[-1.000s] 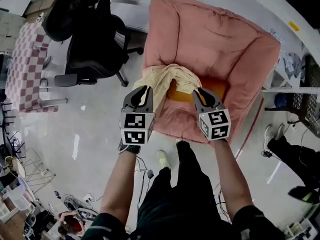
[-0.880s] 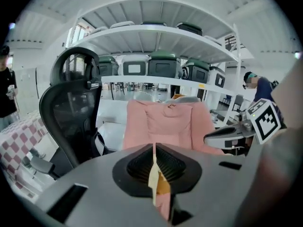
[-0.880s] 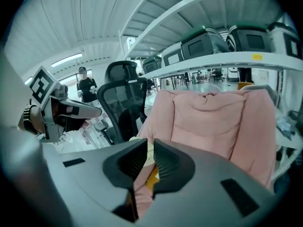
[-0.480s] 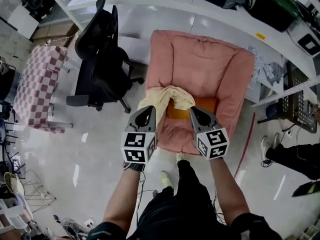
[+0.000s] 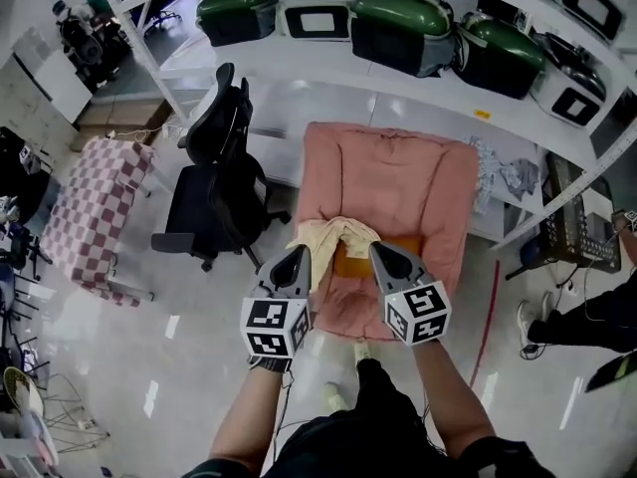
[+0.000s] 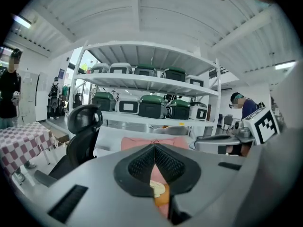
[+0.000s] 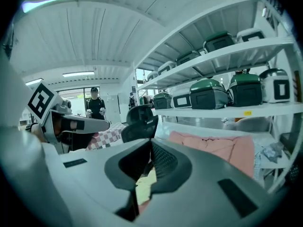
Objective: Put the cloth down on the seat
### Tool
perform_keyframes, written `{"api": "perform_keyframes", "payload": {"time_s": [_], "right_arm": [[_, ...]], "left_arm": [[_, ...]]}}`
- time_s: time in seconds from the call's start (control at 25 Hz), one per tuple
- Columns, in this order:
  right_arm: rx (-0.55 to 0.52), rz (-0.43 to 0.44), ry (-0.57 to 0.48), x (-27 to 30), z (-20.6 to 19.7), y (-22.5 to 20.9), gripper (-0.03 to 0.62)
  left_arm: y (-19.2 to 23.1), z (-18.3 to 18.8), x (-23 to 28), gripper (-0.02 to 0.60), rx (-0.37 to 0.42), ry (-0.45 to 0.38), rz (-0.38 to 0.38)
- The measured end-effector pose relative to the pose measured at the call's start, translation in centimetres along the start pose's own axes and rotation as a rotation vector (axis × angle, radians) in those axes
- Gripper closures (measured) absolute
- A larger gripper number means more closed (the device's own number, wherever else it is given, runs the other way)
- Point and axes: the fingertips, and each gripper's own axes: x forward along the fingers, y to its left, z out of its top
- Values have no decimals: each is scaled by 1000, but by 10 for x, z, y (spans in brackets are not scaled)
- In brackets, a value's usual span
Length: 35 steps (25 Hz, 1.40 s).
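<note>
My left tongs (image 5: pixel 296 257) and right tongs (image 5: pixel 379 252) are both fully closed with nothing between them, held over the front edge of the pink armchair (image 5: pixel 398 172). The pale yellow cloth (image 5: pixel 333 235) lies bunched on its seat just beyond their tips, partly covering an orange cushion (image 5: pixel 354 264).

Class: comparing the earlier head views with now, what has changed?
The left gripper and right gripper have drawn back from the cloth toward the person, jaws now shut and empty. The cloth stays heaped on the seat of the pink armchair, partly over the orange cushion.
</note>
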Motion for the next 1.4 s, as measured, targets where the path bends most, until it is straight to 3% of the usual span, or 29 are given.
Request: {"api": "perform_keyframes", "payload": {"time_s": [0.28,0.84,1.4], "right_arm": [[-36,-23,-77,-34,43,21,588],[-86,-49,-187,-91,97,37,589],[-108,-59,-238,-118,116,59,589]], "left_arm": [[-7,42,-43,575,15,-86,-13],[-11,86,-113,575,16,-200,17],[-8,97,-155,575,22,-258,46]]}}
